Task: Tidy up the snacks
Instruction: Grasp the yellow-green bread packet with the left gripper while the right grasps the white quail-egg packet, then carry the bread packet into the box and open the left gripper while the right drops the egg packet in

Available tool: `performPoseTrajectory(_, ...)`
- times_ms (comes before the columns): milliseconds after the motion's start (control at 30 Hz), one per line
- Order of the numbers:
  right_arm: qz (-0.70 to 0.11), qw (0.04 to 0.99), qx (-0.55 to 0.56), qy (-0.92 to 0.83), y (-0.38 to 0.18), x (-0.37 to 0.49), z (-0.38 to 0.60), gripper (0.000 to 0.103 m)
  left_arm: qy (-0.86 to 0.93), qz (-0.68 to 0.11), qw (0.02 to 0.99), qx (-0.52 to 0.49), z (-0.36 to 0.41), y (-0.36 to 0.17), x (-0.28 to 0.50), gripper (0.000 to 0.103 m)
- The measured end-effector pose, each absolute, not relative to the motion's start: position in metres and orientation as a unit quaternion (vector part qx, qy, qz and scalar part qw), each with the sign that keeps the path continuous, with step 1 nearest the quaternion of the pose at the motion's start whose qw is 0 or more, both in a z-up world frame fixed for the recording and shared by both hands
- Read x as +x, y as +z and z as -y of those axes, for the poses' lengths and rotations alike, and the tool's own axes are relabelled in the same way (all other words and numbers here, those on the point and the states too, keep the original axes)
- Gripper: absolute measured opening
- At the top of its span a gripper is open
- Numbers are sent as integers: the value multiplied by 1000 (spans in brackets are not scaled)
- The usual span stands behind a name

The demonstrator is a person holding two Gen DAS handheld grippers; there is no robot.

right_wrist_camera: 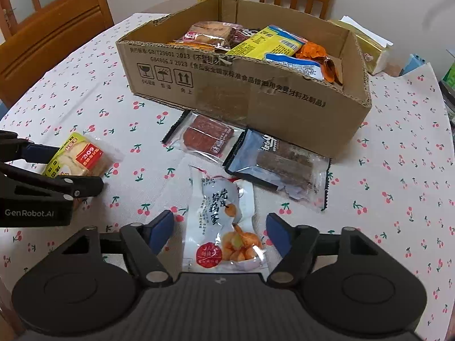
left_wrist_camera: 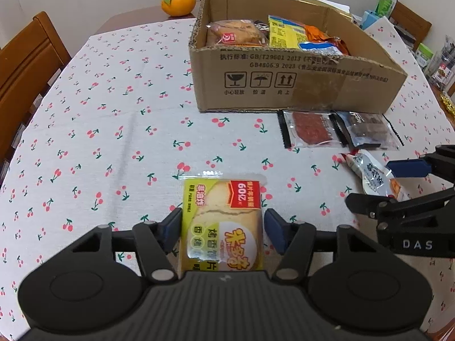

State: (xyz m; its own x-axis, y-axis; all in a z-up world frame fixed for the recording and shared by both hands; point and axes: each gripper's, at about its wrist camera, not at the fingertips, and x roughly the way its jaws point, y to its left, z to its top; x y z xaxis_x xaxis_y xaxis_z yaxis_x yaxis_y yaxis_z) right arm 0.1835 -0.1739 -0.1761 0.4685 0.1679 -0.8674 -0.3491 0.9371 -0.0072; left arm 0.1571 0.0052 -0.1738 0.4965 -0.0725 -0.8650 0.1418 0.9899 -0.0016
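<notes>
A yellow toast-slice packet lies on the cherry-print cloth between the jaws of my left gripper, which is open around it with small gaps each side. It also shows in the right wrist view. A white egg snack packet lies between the jaws of my right gripper, which is open around it. The egg packet and right gripper show in the left wrist view. A cardboard box holds several snack packets. A red jerky packet and a dark blue packet lie before the box.
An orange sits at the table's far edge. Wooden chairs stand around the table. Boxes and packets crowd the right side. The tablecloth is bare left of the box.
</notes>
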Motion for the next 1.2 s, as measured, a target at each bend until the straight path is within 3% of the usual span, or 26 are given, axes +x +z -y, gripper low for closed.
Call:
performPoseTrajectory(167, -492, 853, -84, 153, -173, 184, 177, 61, -63, -499, 863, 37, -6, -173, 157, 61)
performPoseTrajectory(267, -492, 853, -81, 153, -174, 185, 178, 61, -65, -500, 863, 38, -6, -173, 158, 61)
performPoseTrajectory(367, -489, 854, -87, 154, -174, 184, 176, 58, -68, -498, 863, 40, -6, -173, 158, 54)
performPoseTrajectory(1200, -483, 851, -72, 194, -125, 179, 188, 55, -175, -504, 841, 88, -15, -128, 151, 54)
